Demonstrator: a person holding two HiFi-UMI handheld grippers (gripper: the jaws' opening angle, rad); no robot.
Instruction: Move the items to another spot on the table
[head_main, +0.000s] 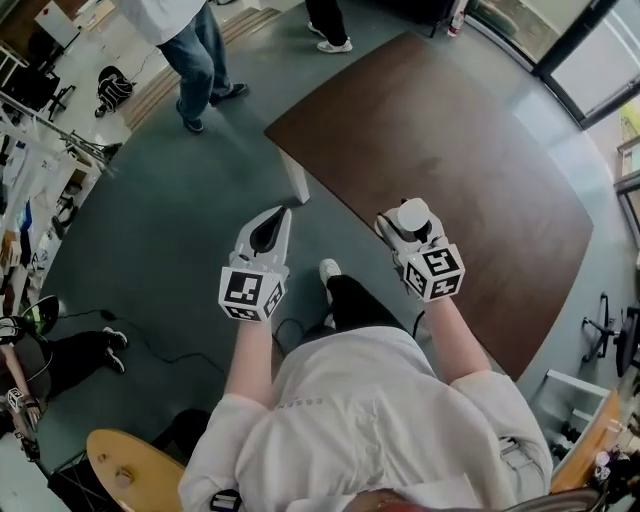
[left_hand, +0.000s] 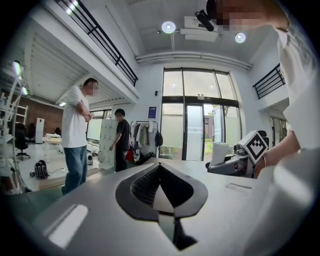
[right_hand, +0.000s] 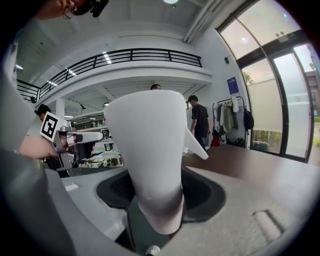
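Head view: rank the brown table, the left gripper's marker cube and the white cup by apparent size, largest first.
1. Brown table.
2. Left gripper's marker cube, though nearer the camera.
3. White cup, partly hidden.

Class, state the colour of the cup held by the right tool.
The cup is white; right gripper view.

Both forearms are bare and reach forward from white short sleeves, the left forearm (head_main: 252, 350) nearly straight ahead and the right forearm (head_main: 462, 340) angled slightly inward. The left gripper (head_main: 277, 216) points forward with its jaws together and nothing between them. The right gripper (head_main: 408, 222), held level with it and well apart from it, has its jaws closed around a white cup (right_hand: 147, 150) that stands upright between them.
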